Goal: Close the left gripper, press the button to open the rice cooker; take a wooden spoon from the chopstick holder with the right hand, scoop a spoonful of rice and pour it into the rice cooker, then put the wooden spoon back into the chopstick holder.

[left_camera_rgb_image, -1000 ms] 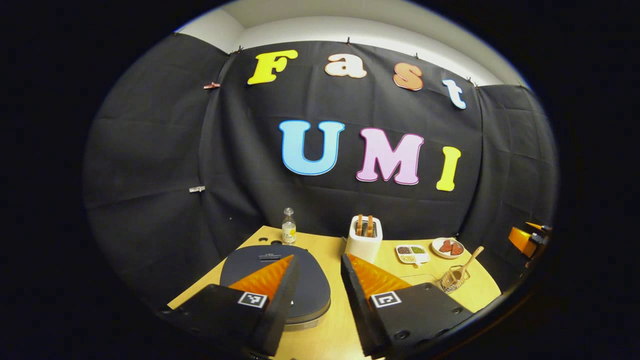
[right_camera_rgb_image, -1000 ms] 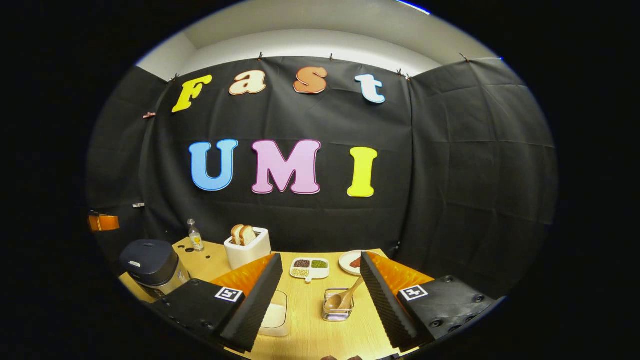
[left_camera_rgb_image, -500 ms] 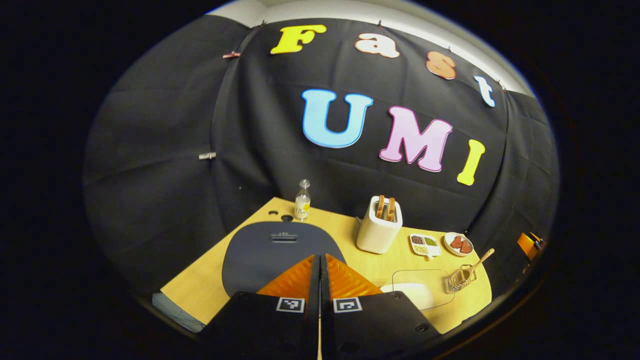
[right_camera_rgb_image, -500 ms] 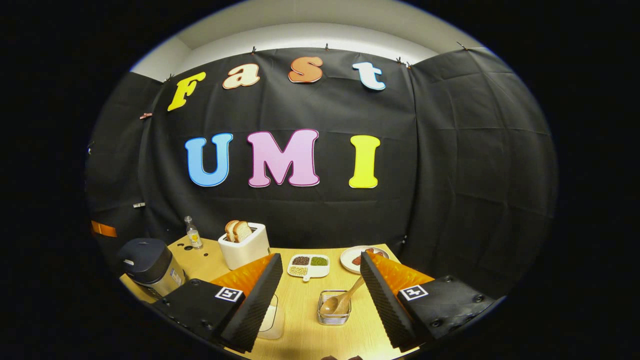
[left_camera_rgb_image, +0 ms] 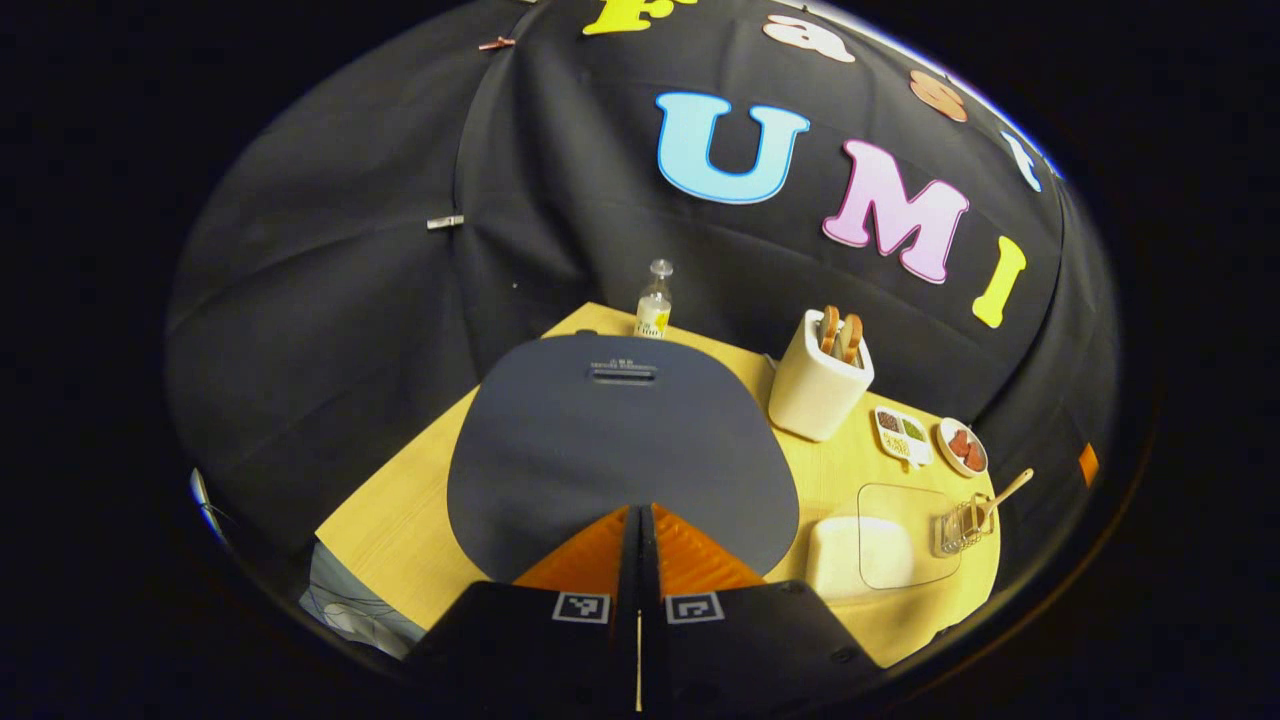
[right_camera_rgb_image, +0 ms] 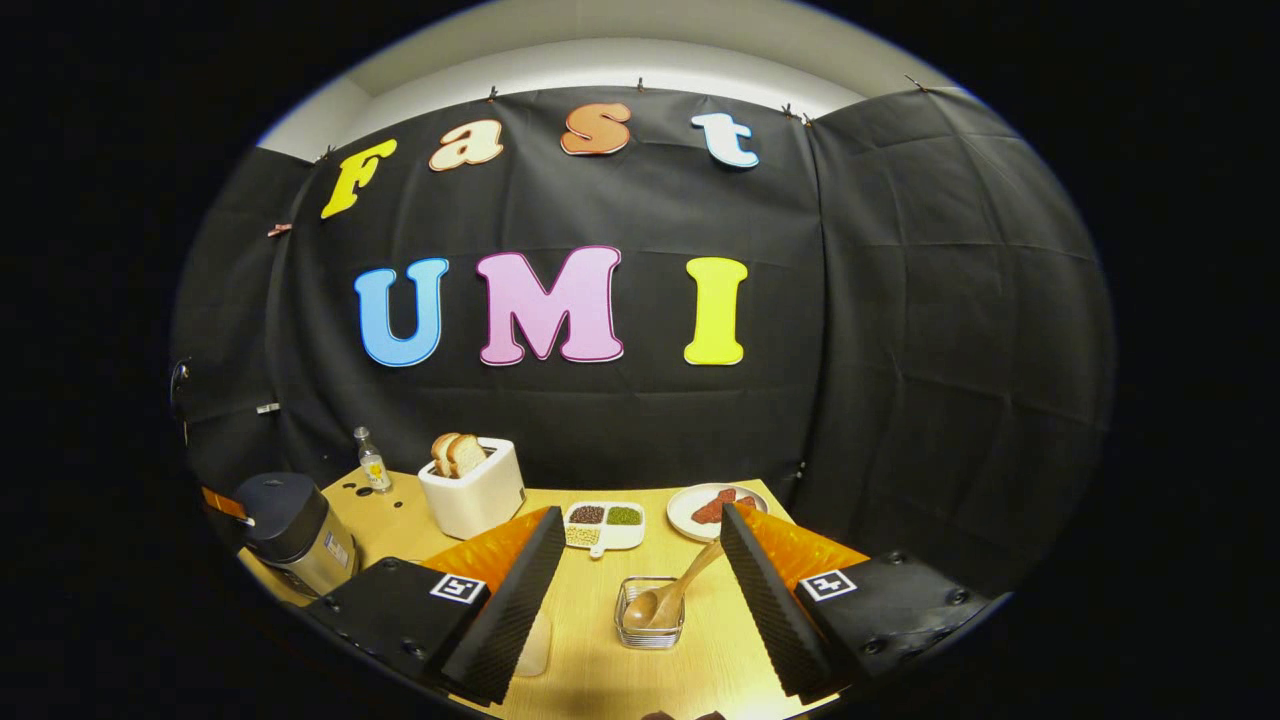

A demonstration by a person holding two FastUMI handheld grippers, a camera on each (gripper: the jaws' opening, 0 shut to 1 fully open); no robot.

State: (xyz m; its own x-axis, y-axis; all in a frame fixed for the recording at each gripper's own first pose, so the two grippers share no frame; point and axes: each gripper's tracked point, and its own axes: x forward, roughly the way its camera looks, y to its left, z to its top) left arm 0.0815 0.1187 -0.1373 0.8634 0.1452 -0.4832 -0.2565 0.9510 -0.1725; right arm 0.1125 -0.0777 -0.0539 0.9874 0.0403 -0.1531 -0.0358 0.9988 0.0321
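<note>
Rice cooker [left_camera_rgb_image: 620, 450] sits near-left on worktop [left_camera_rgb_image: 420, 500], lid down. Left gripper [left_camera_rgb_image: 639, 512] over lid, fingers together to make a blunt presser for the button. Right gripper [right_camera_rgb_image: 640, 535] fingers apart, lined up on wooden spoon [right_camera_rgb_image: 665, 595] in chopstick holder [right_camera_rgb_image: 650, 615].

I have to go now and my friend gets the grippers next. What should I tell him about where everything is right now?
Left gripper: shut, empty, above the rice cooker, whose lid is still closed.
Right gripper: open, empty, aimed at the wooden spoon standing in the chopstick holder.
The rice tub sits beside the cooker.
Done: left gripper closed.
Left: press the button, take the spoon, scoop rice, pour it in, return the spoon.
</note>
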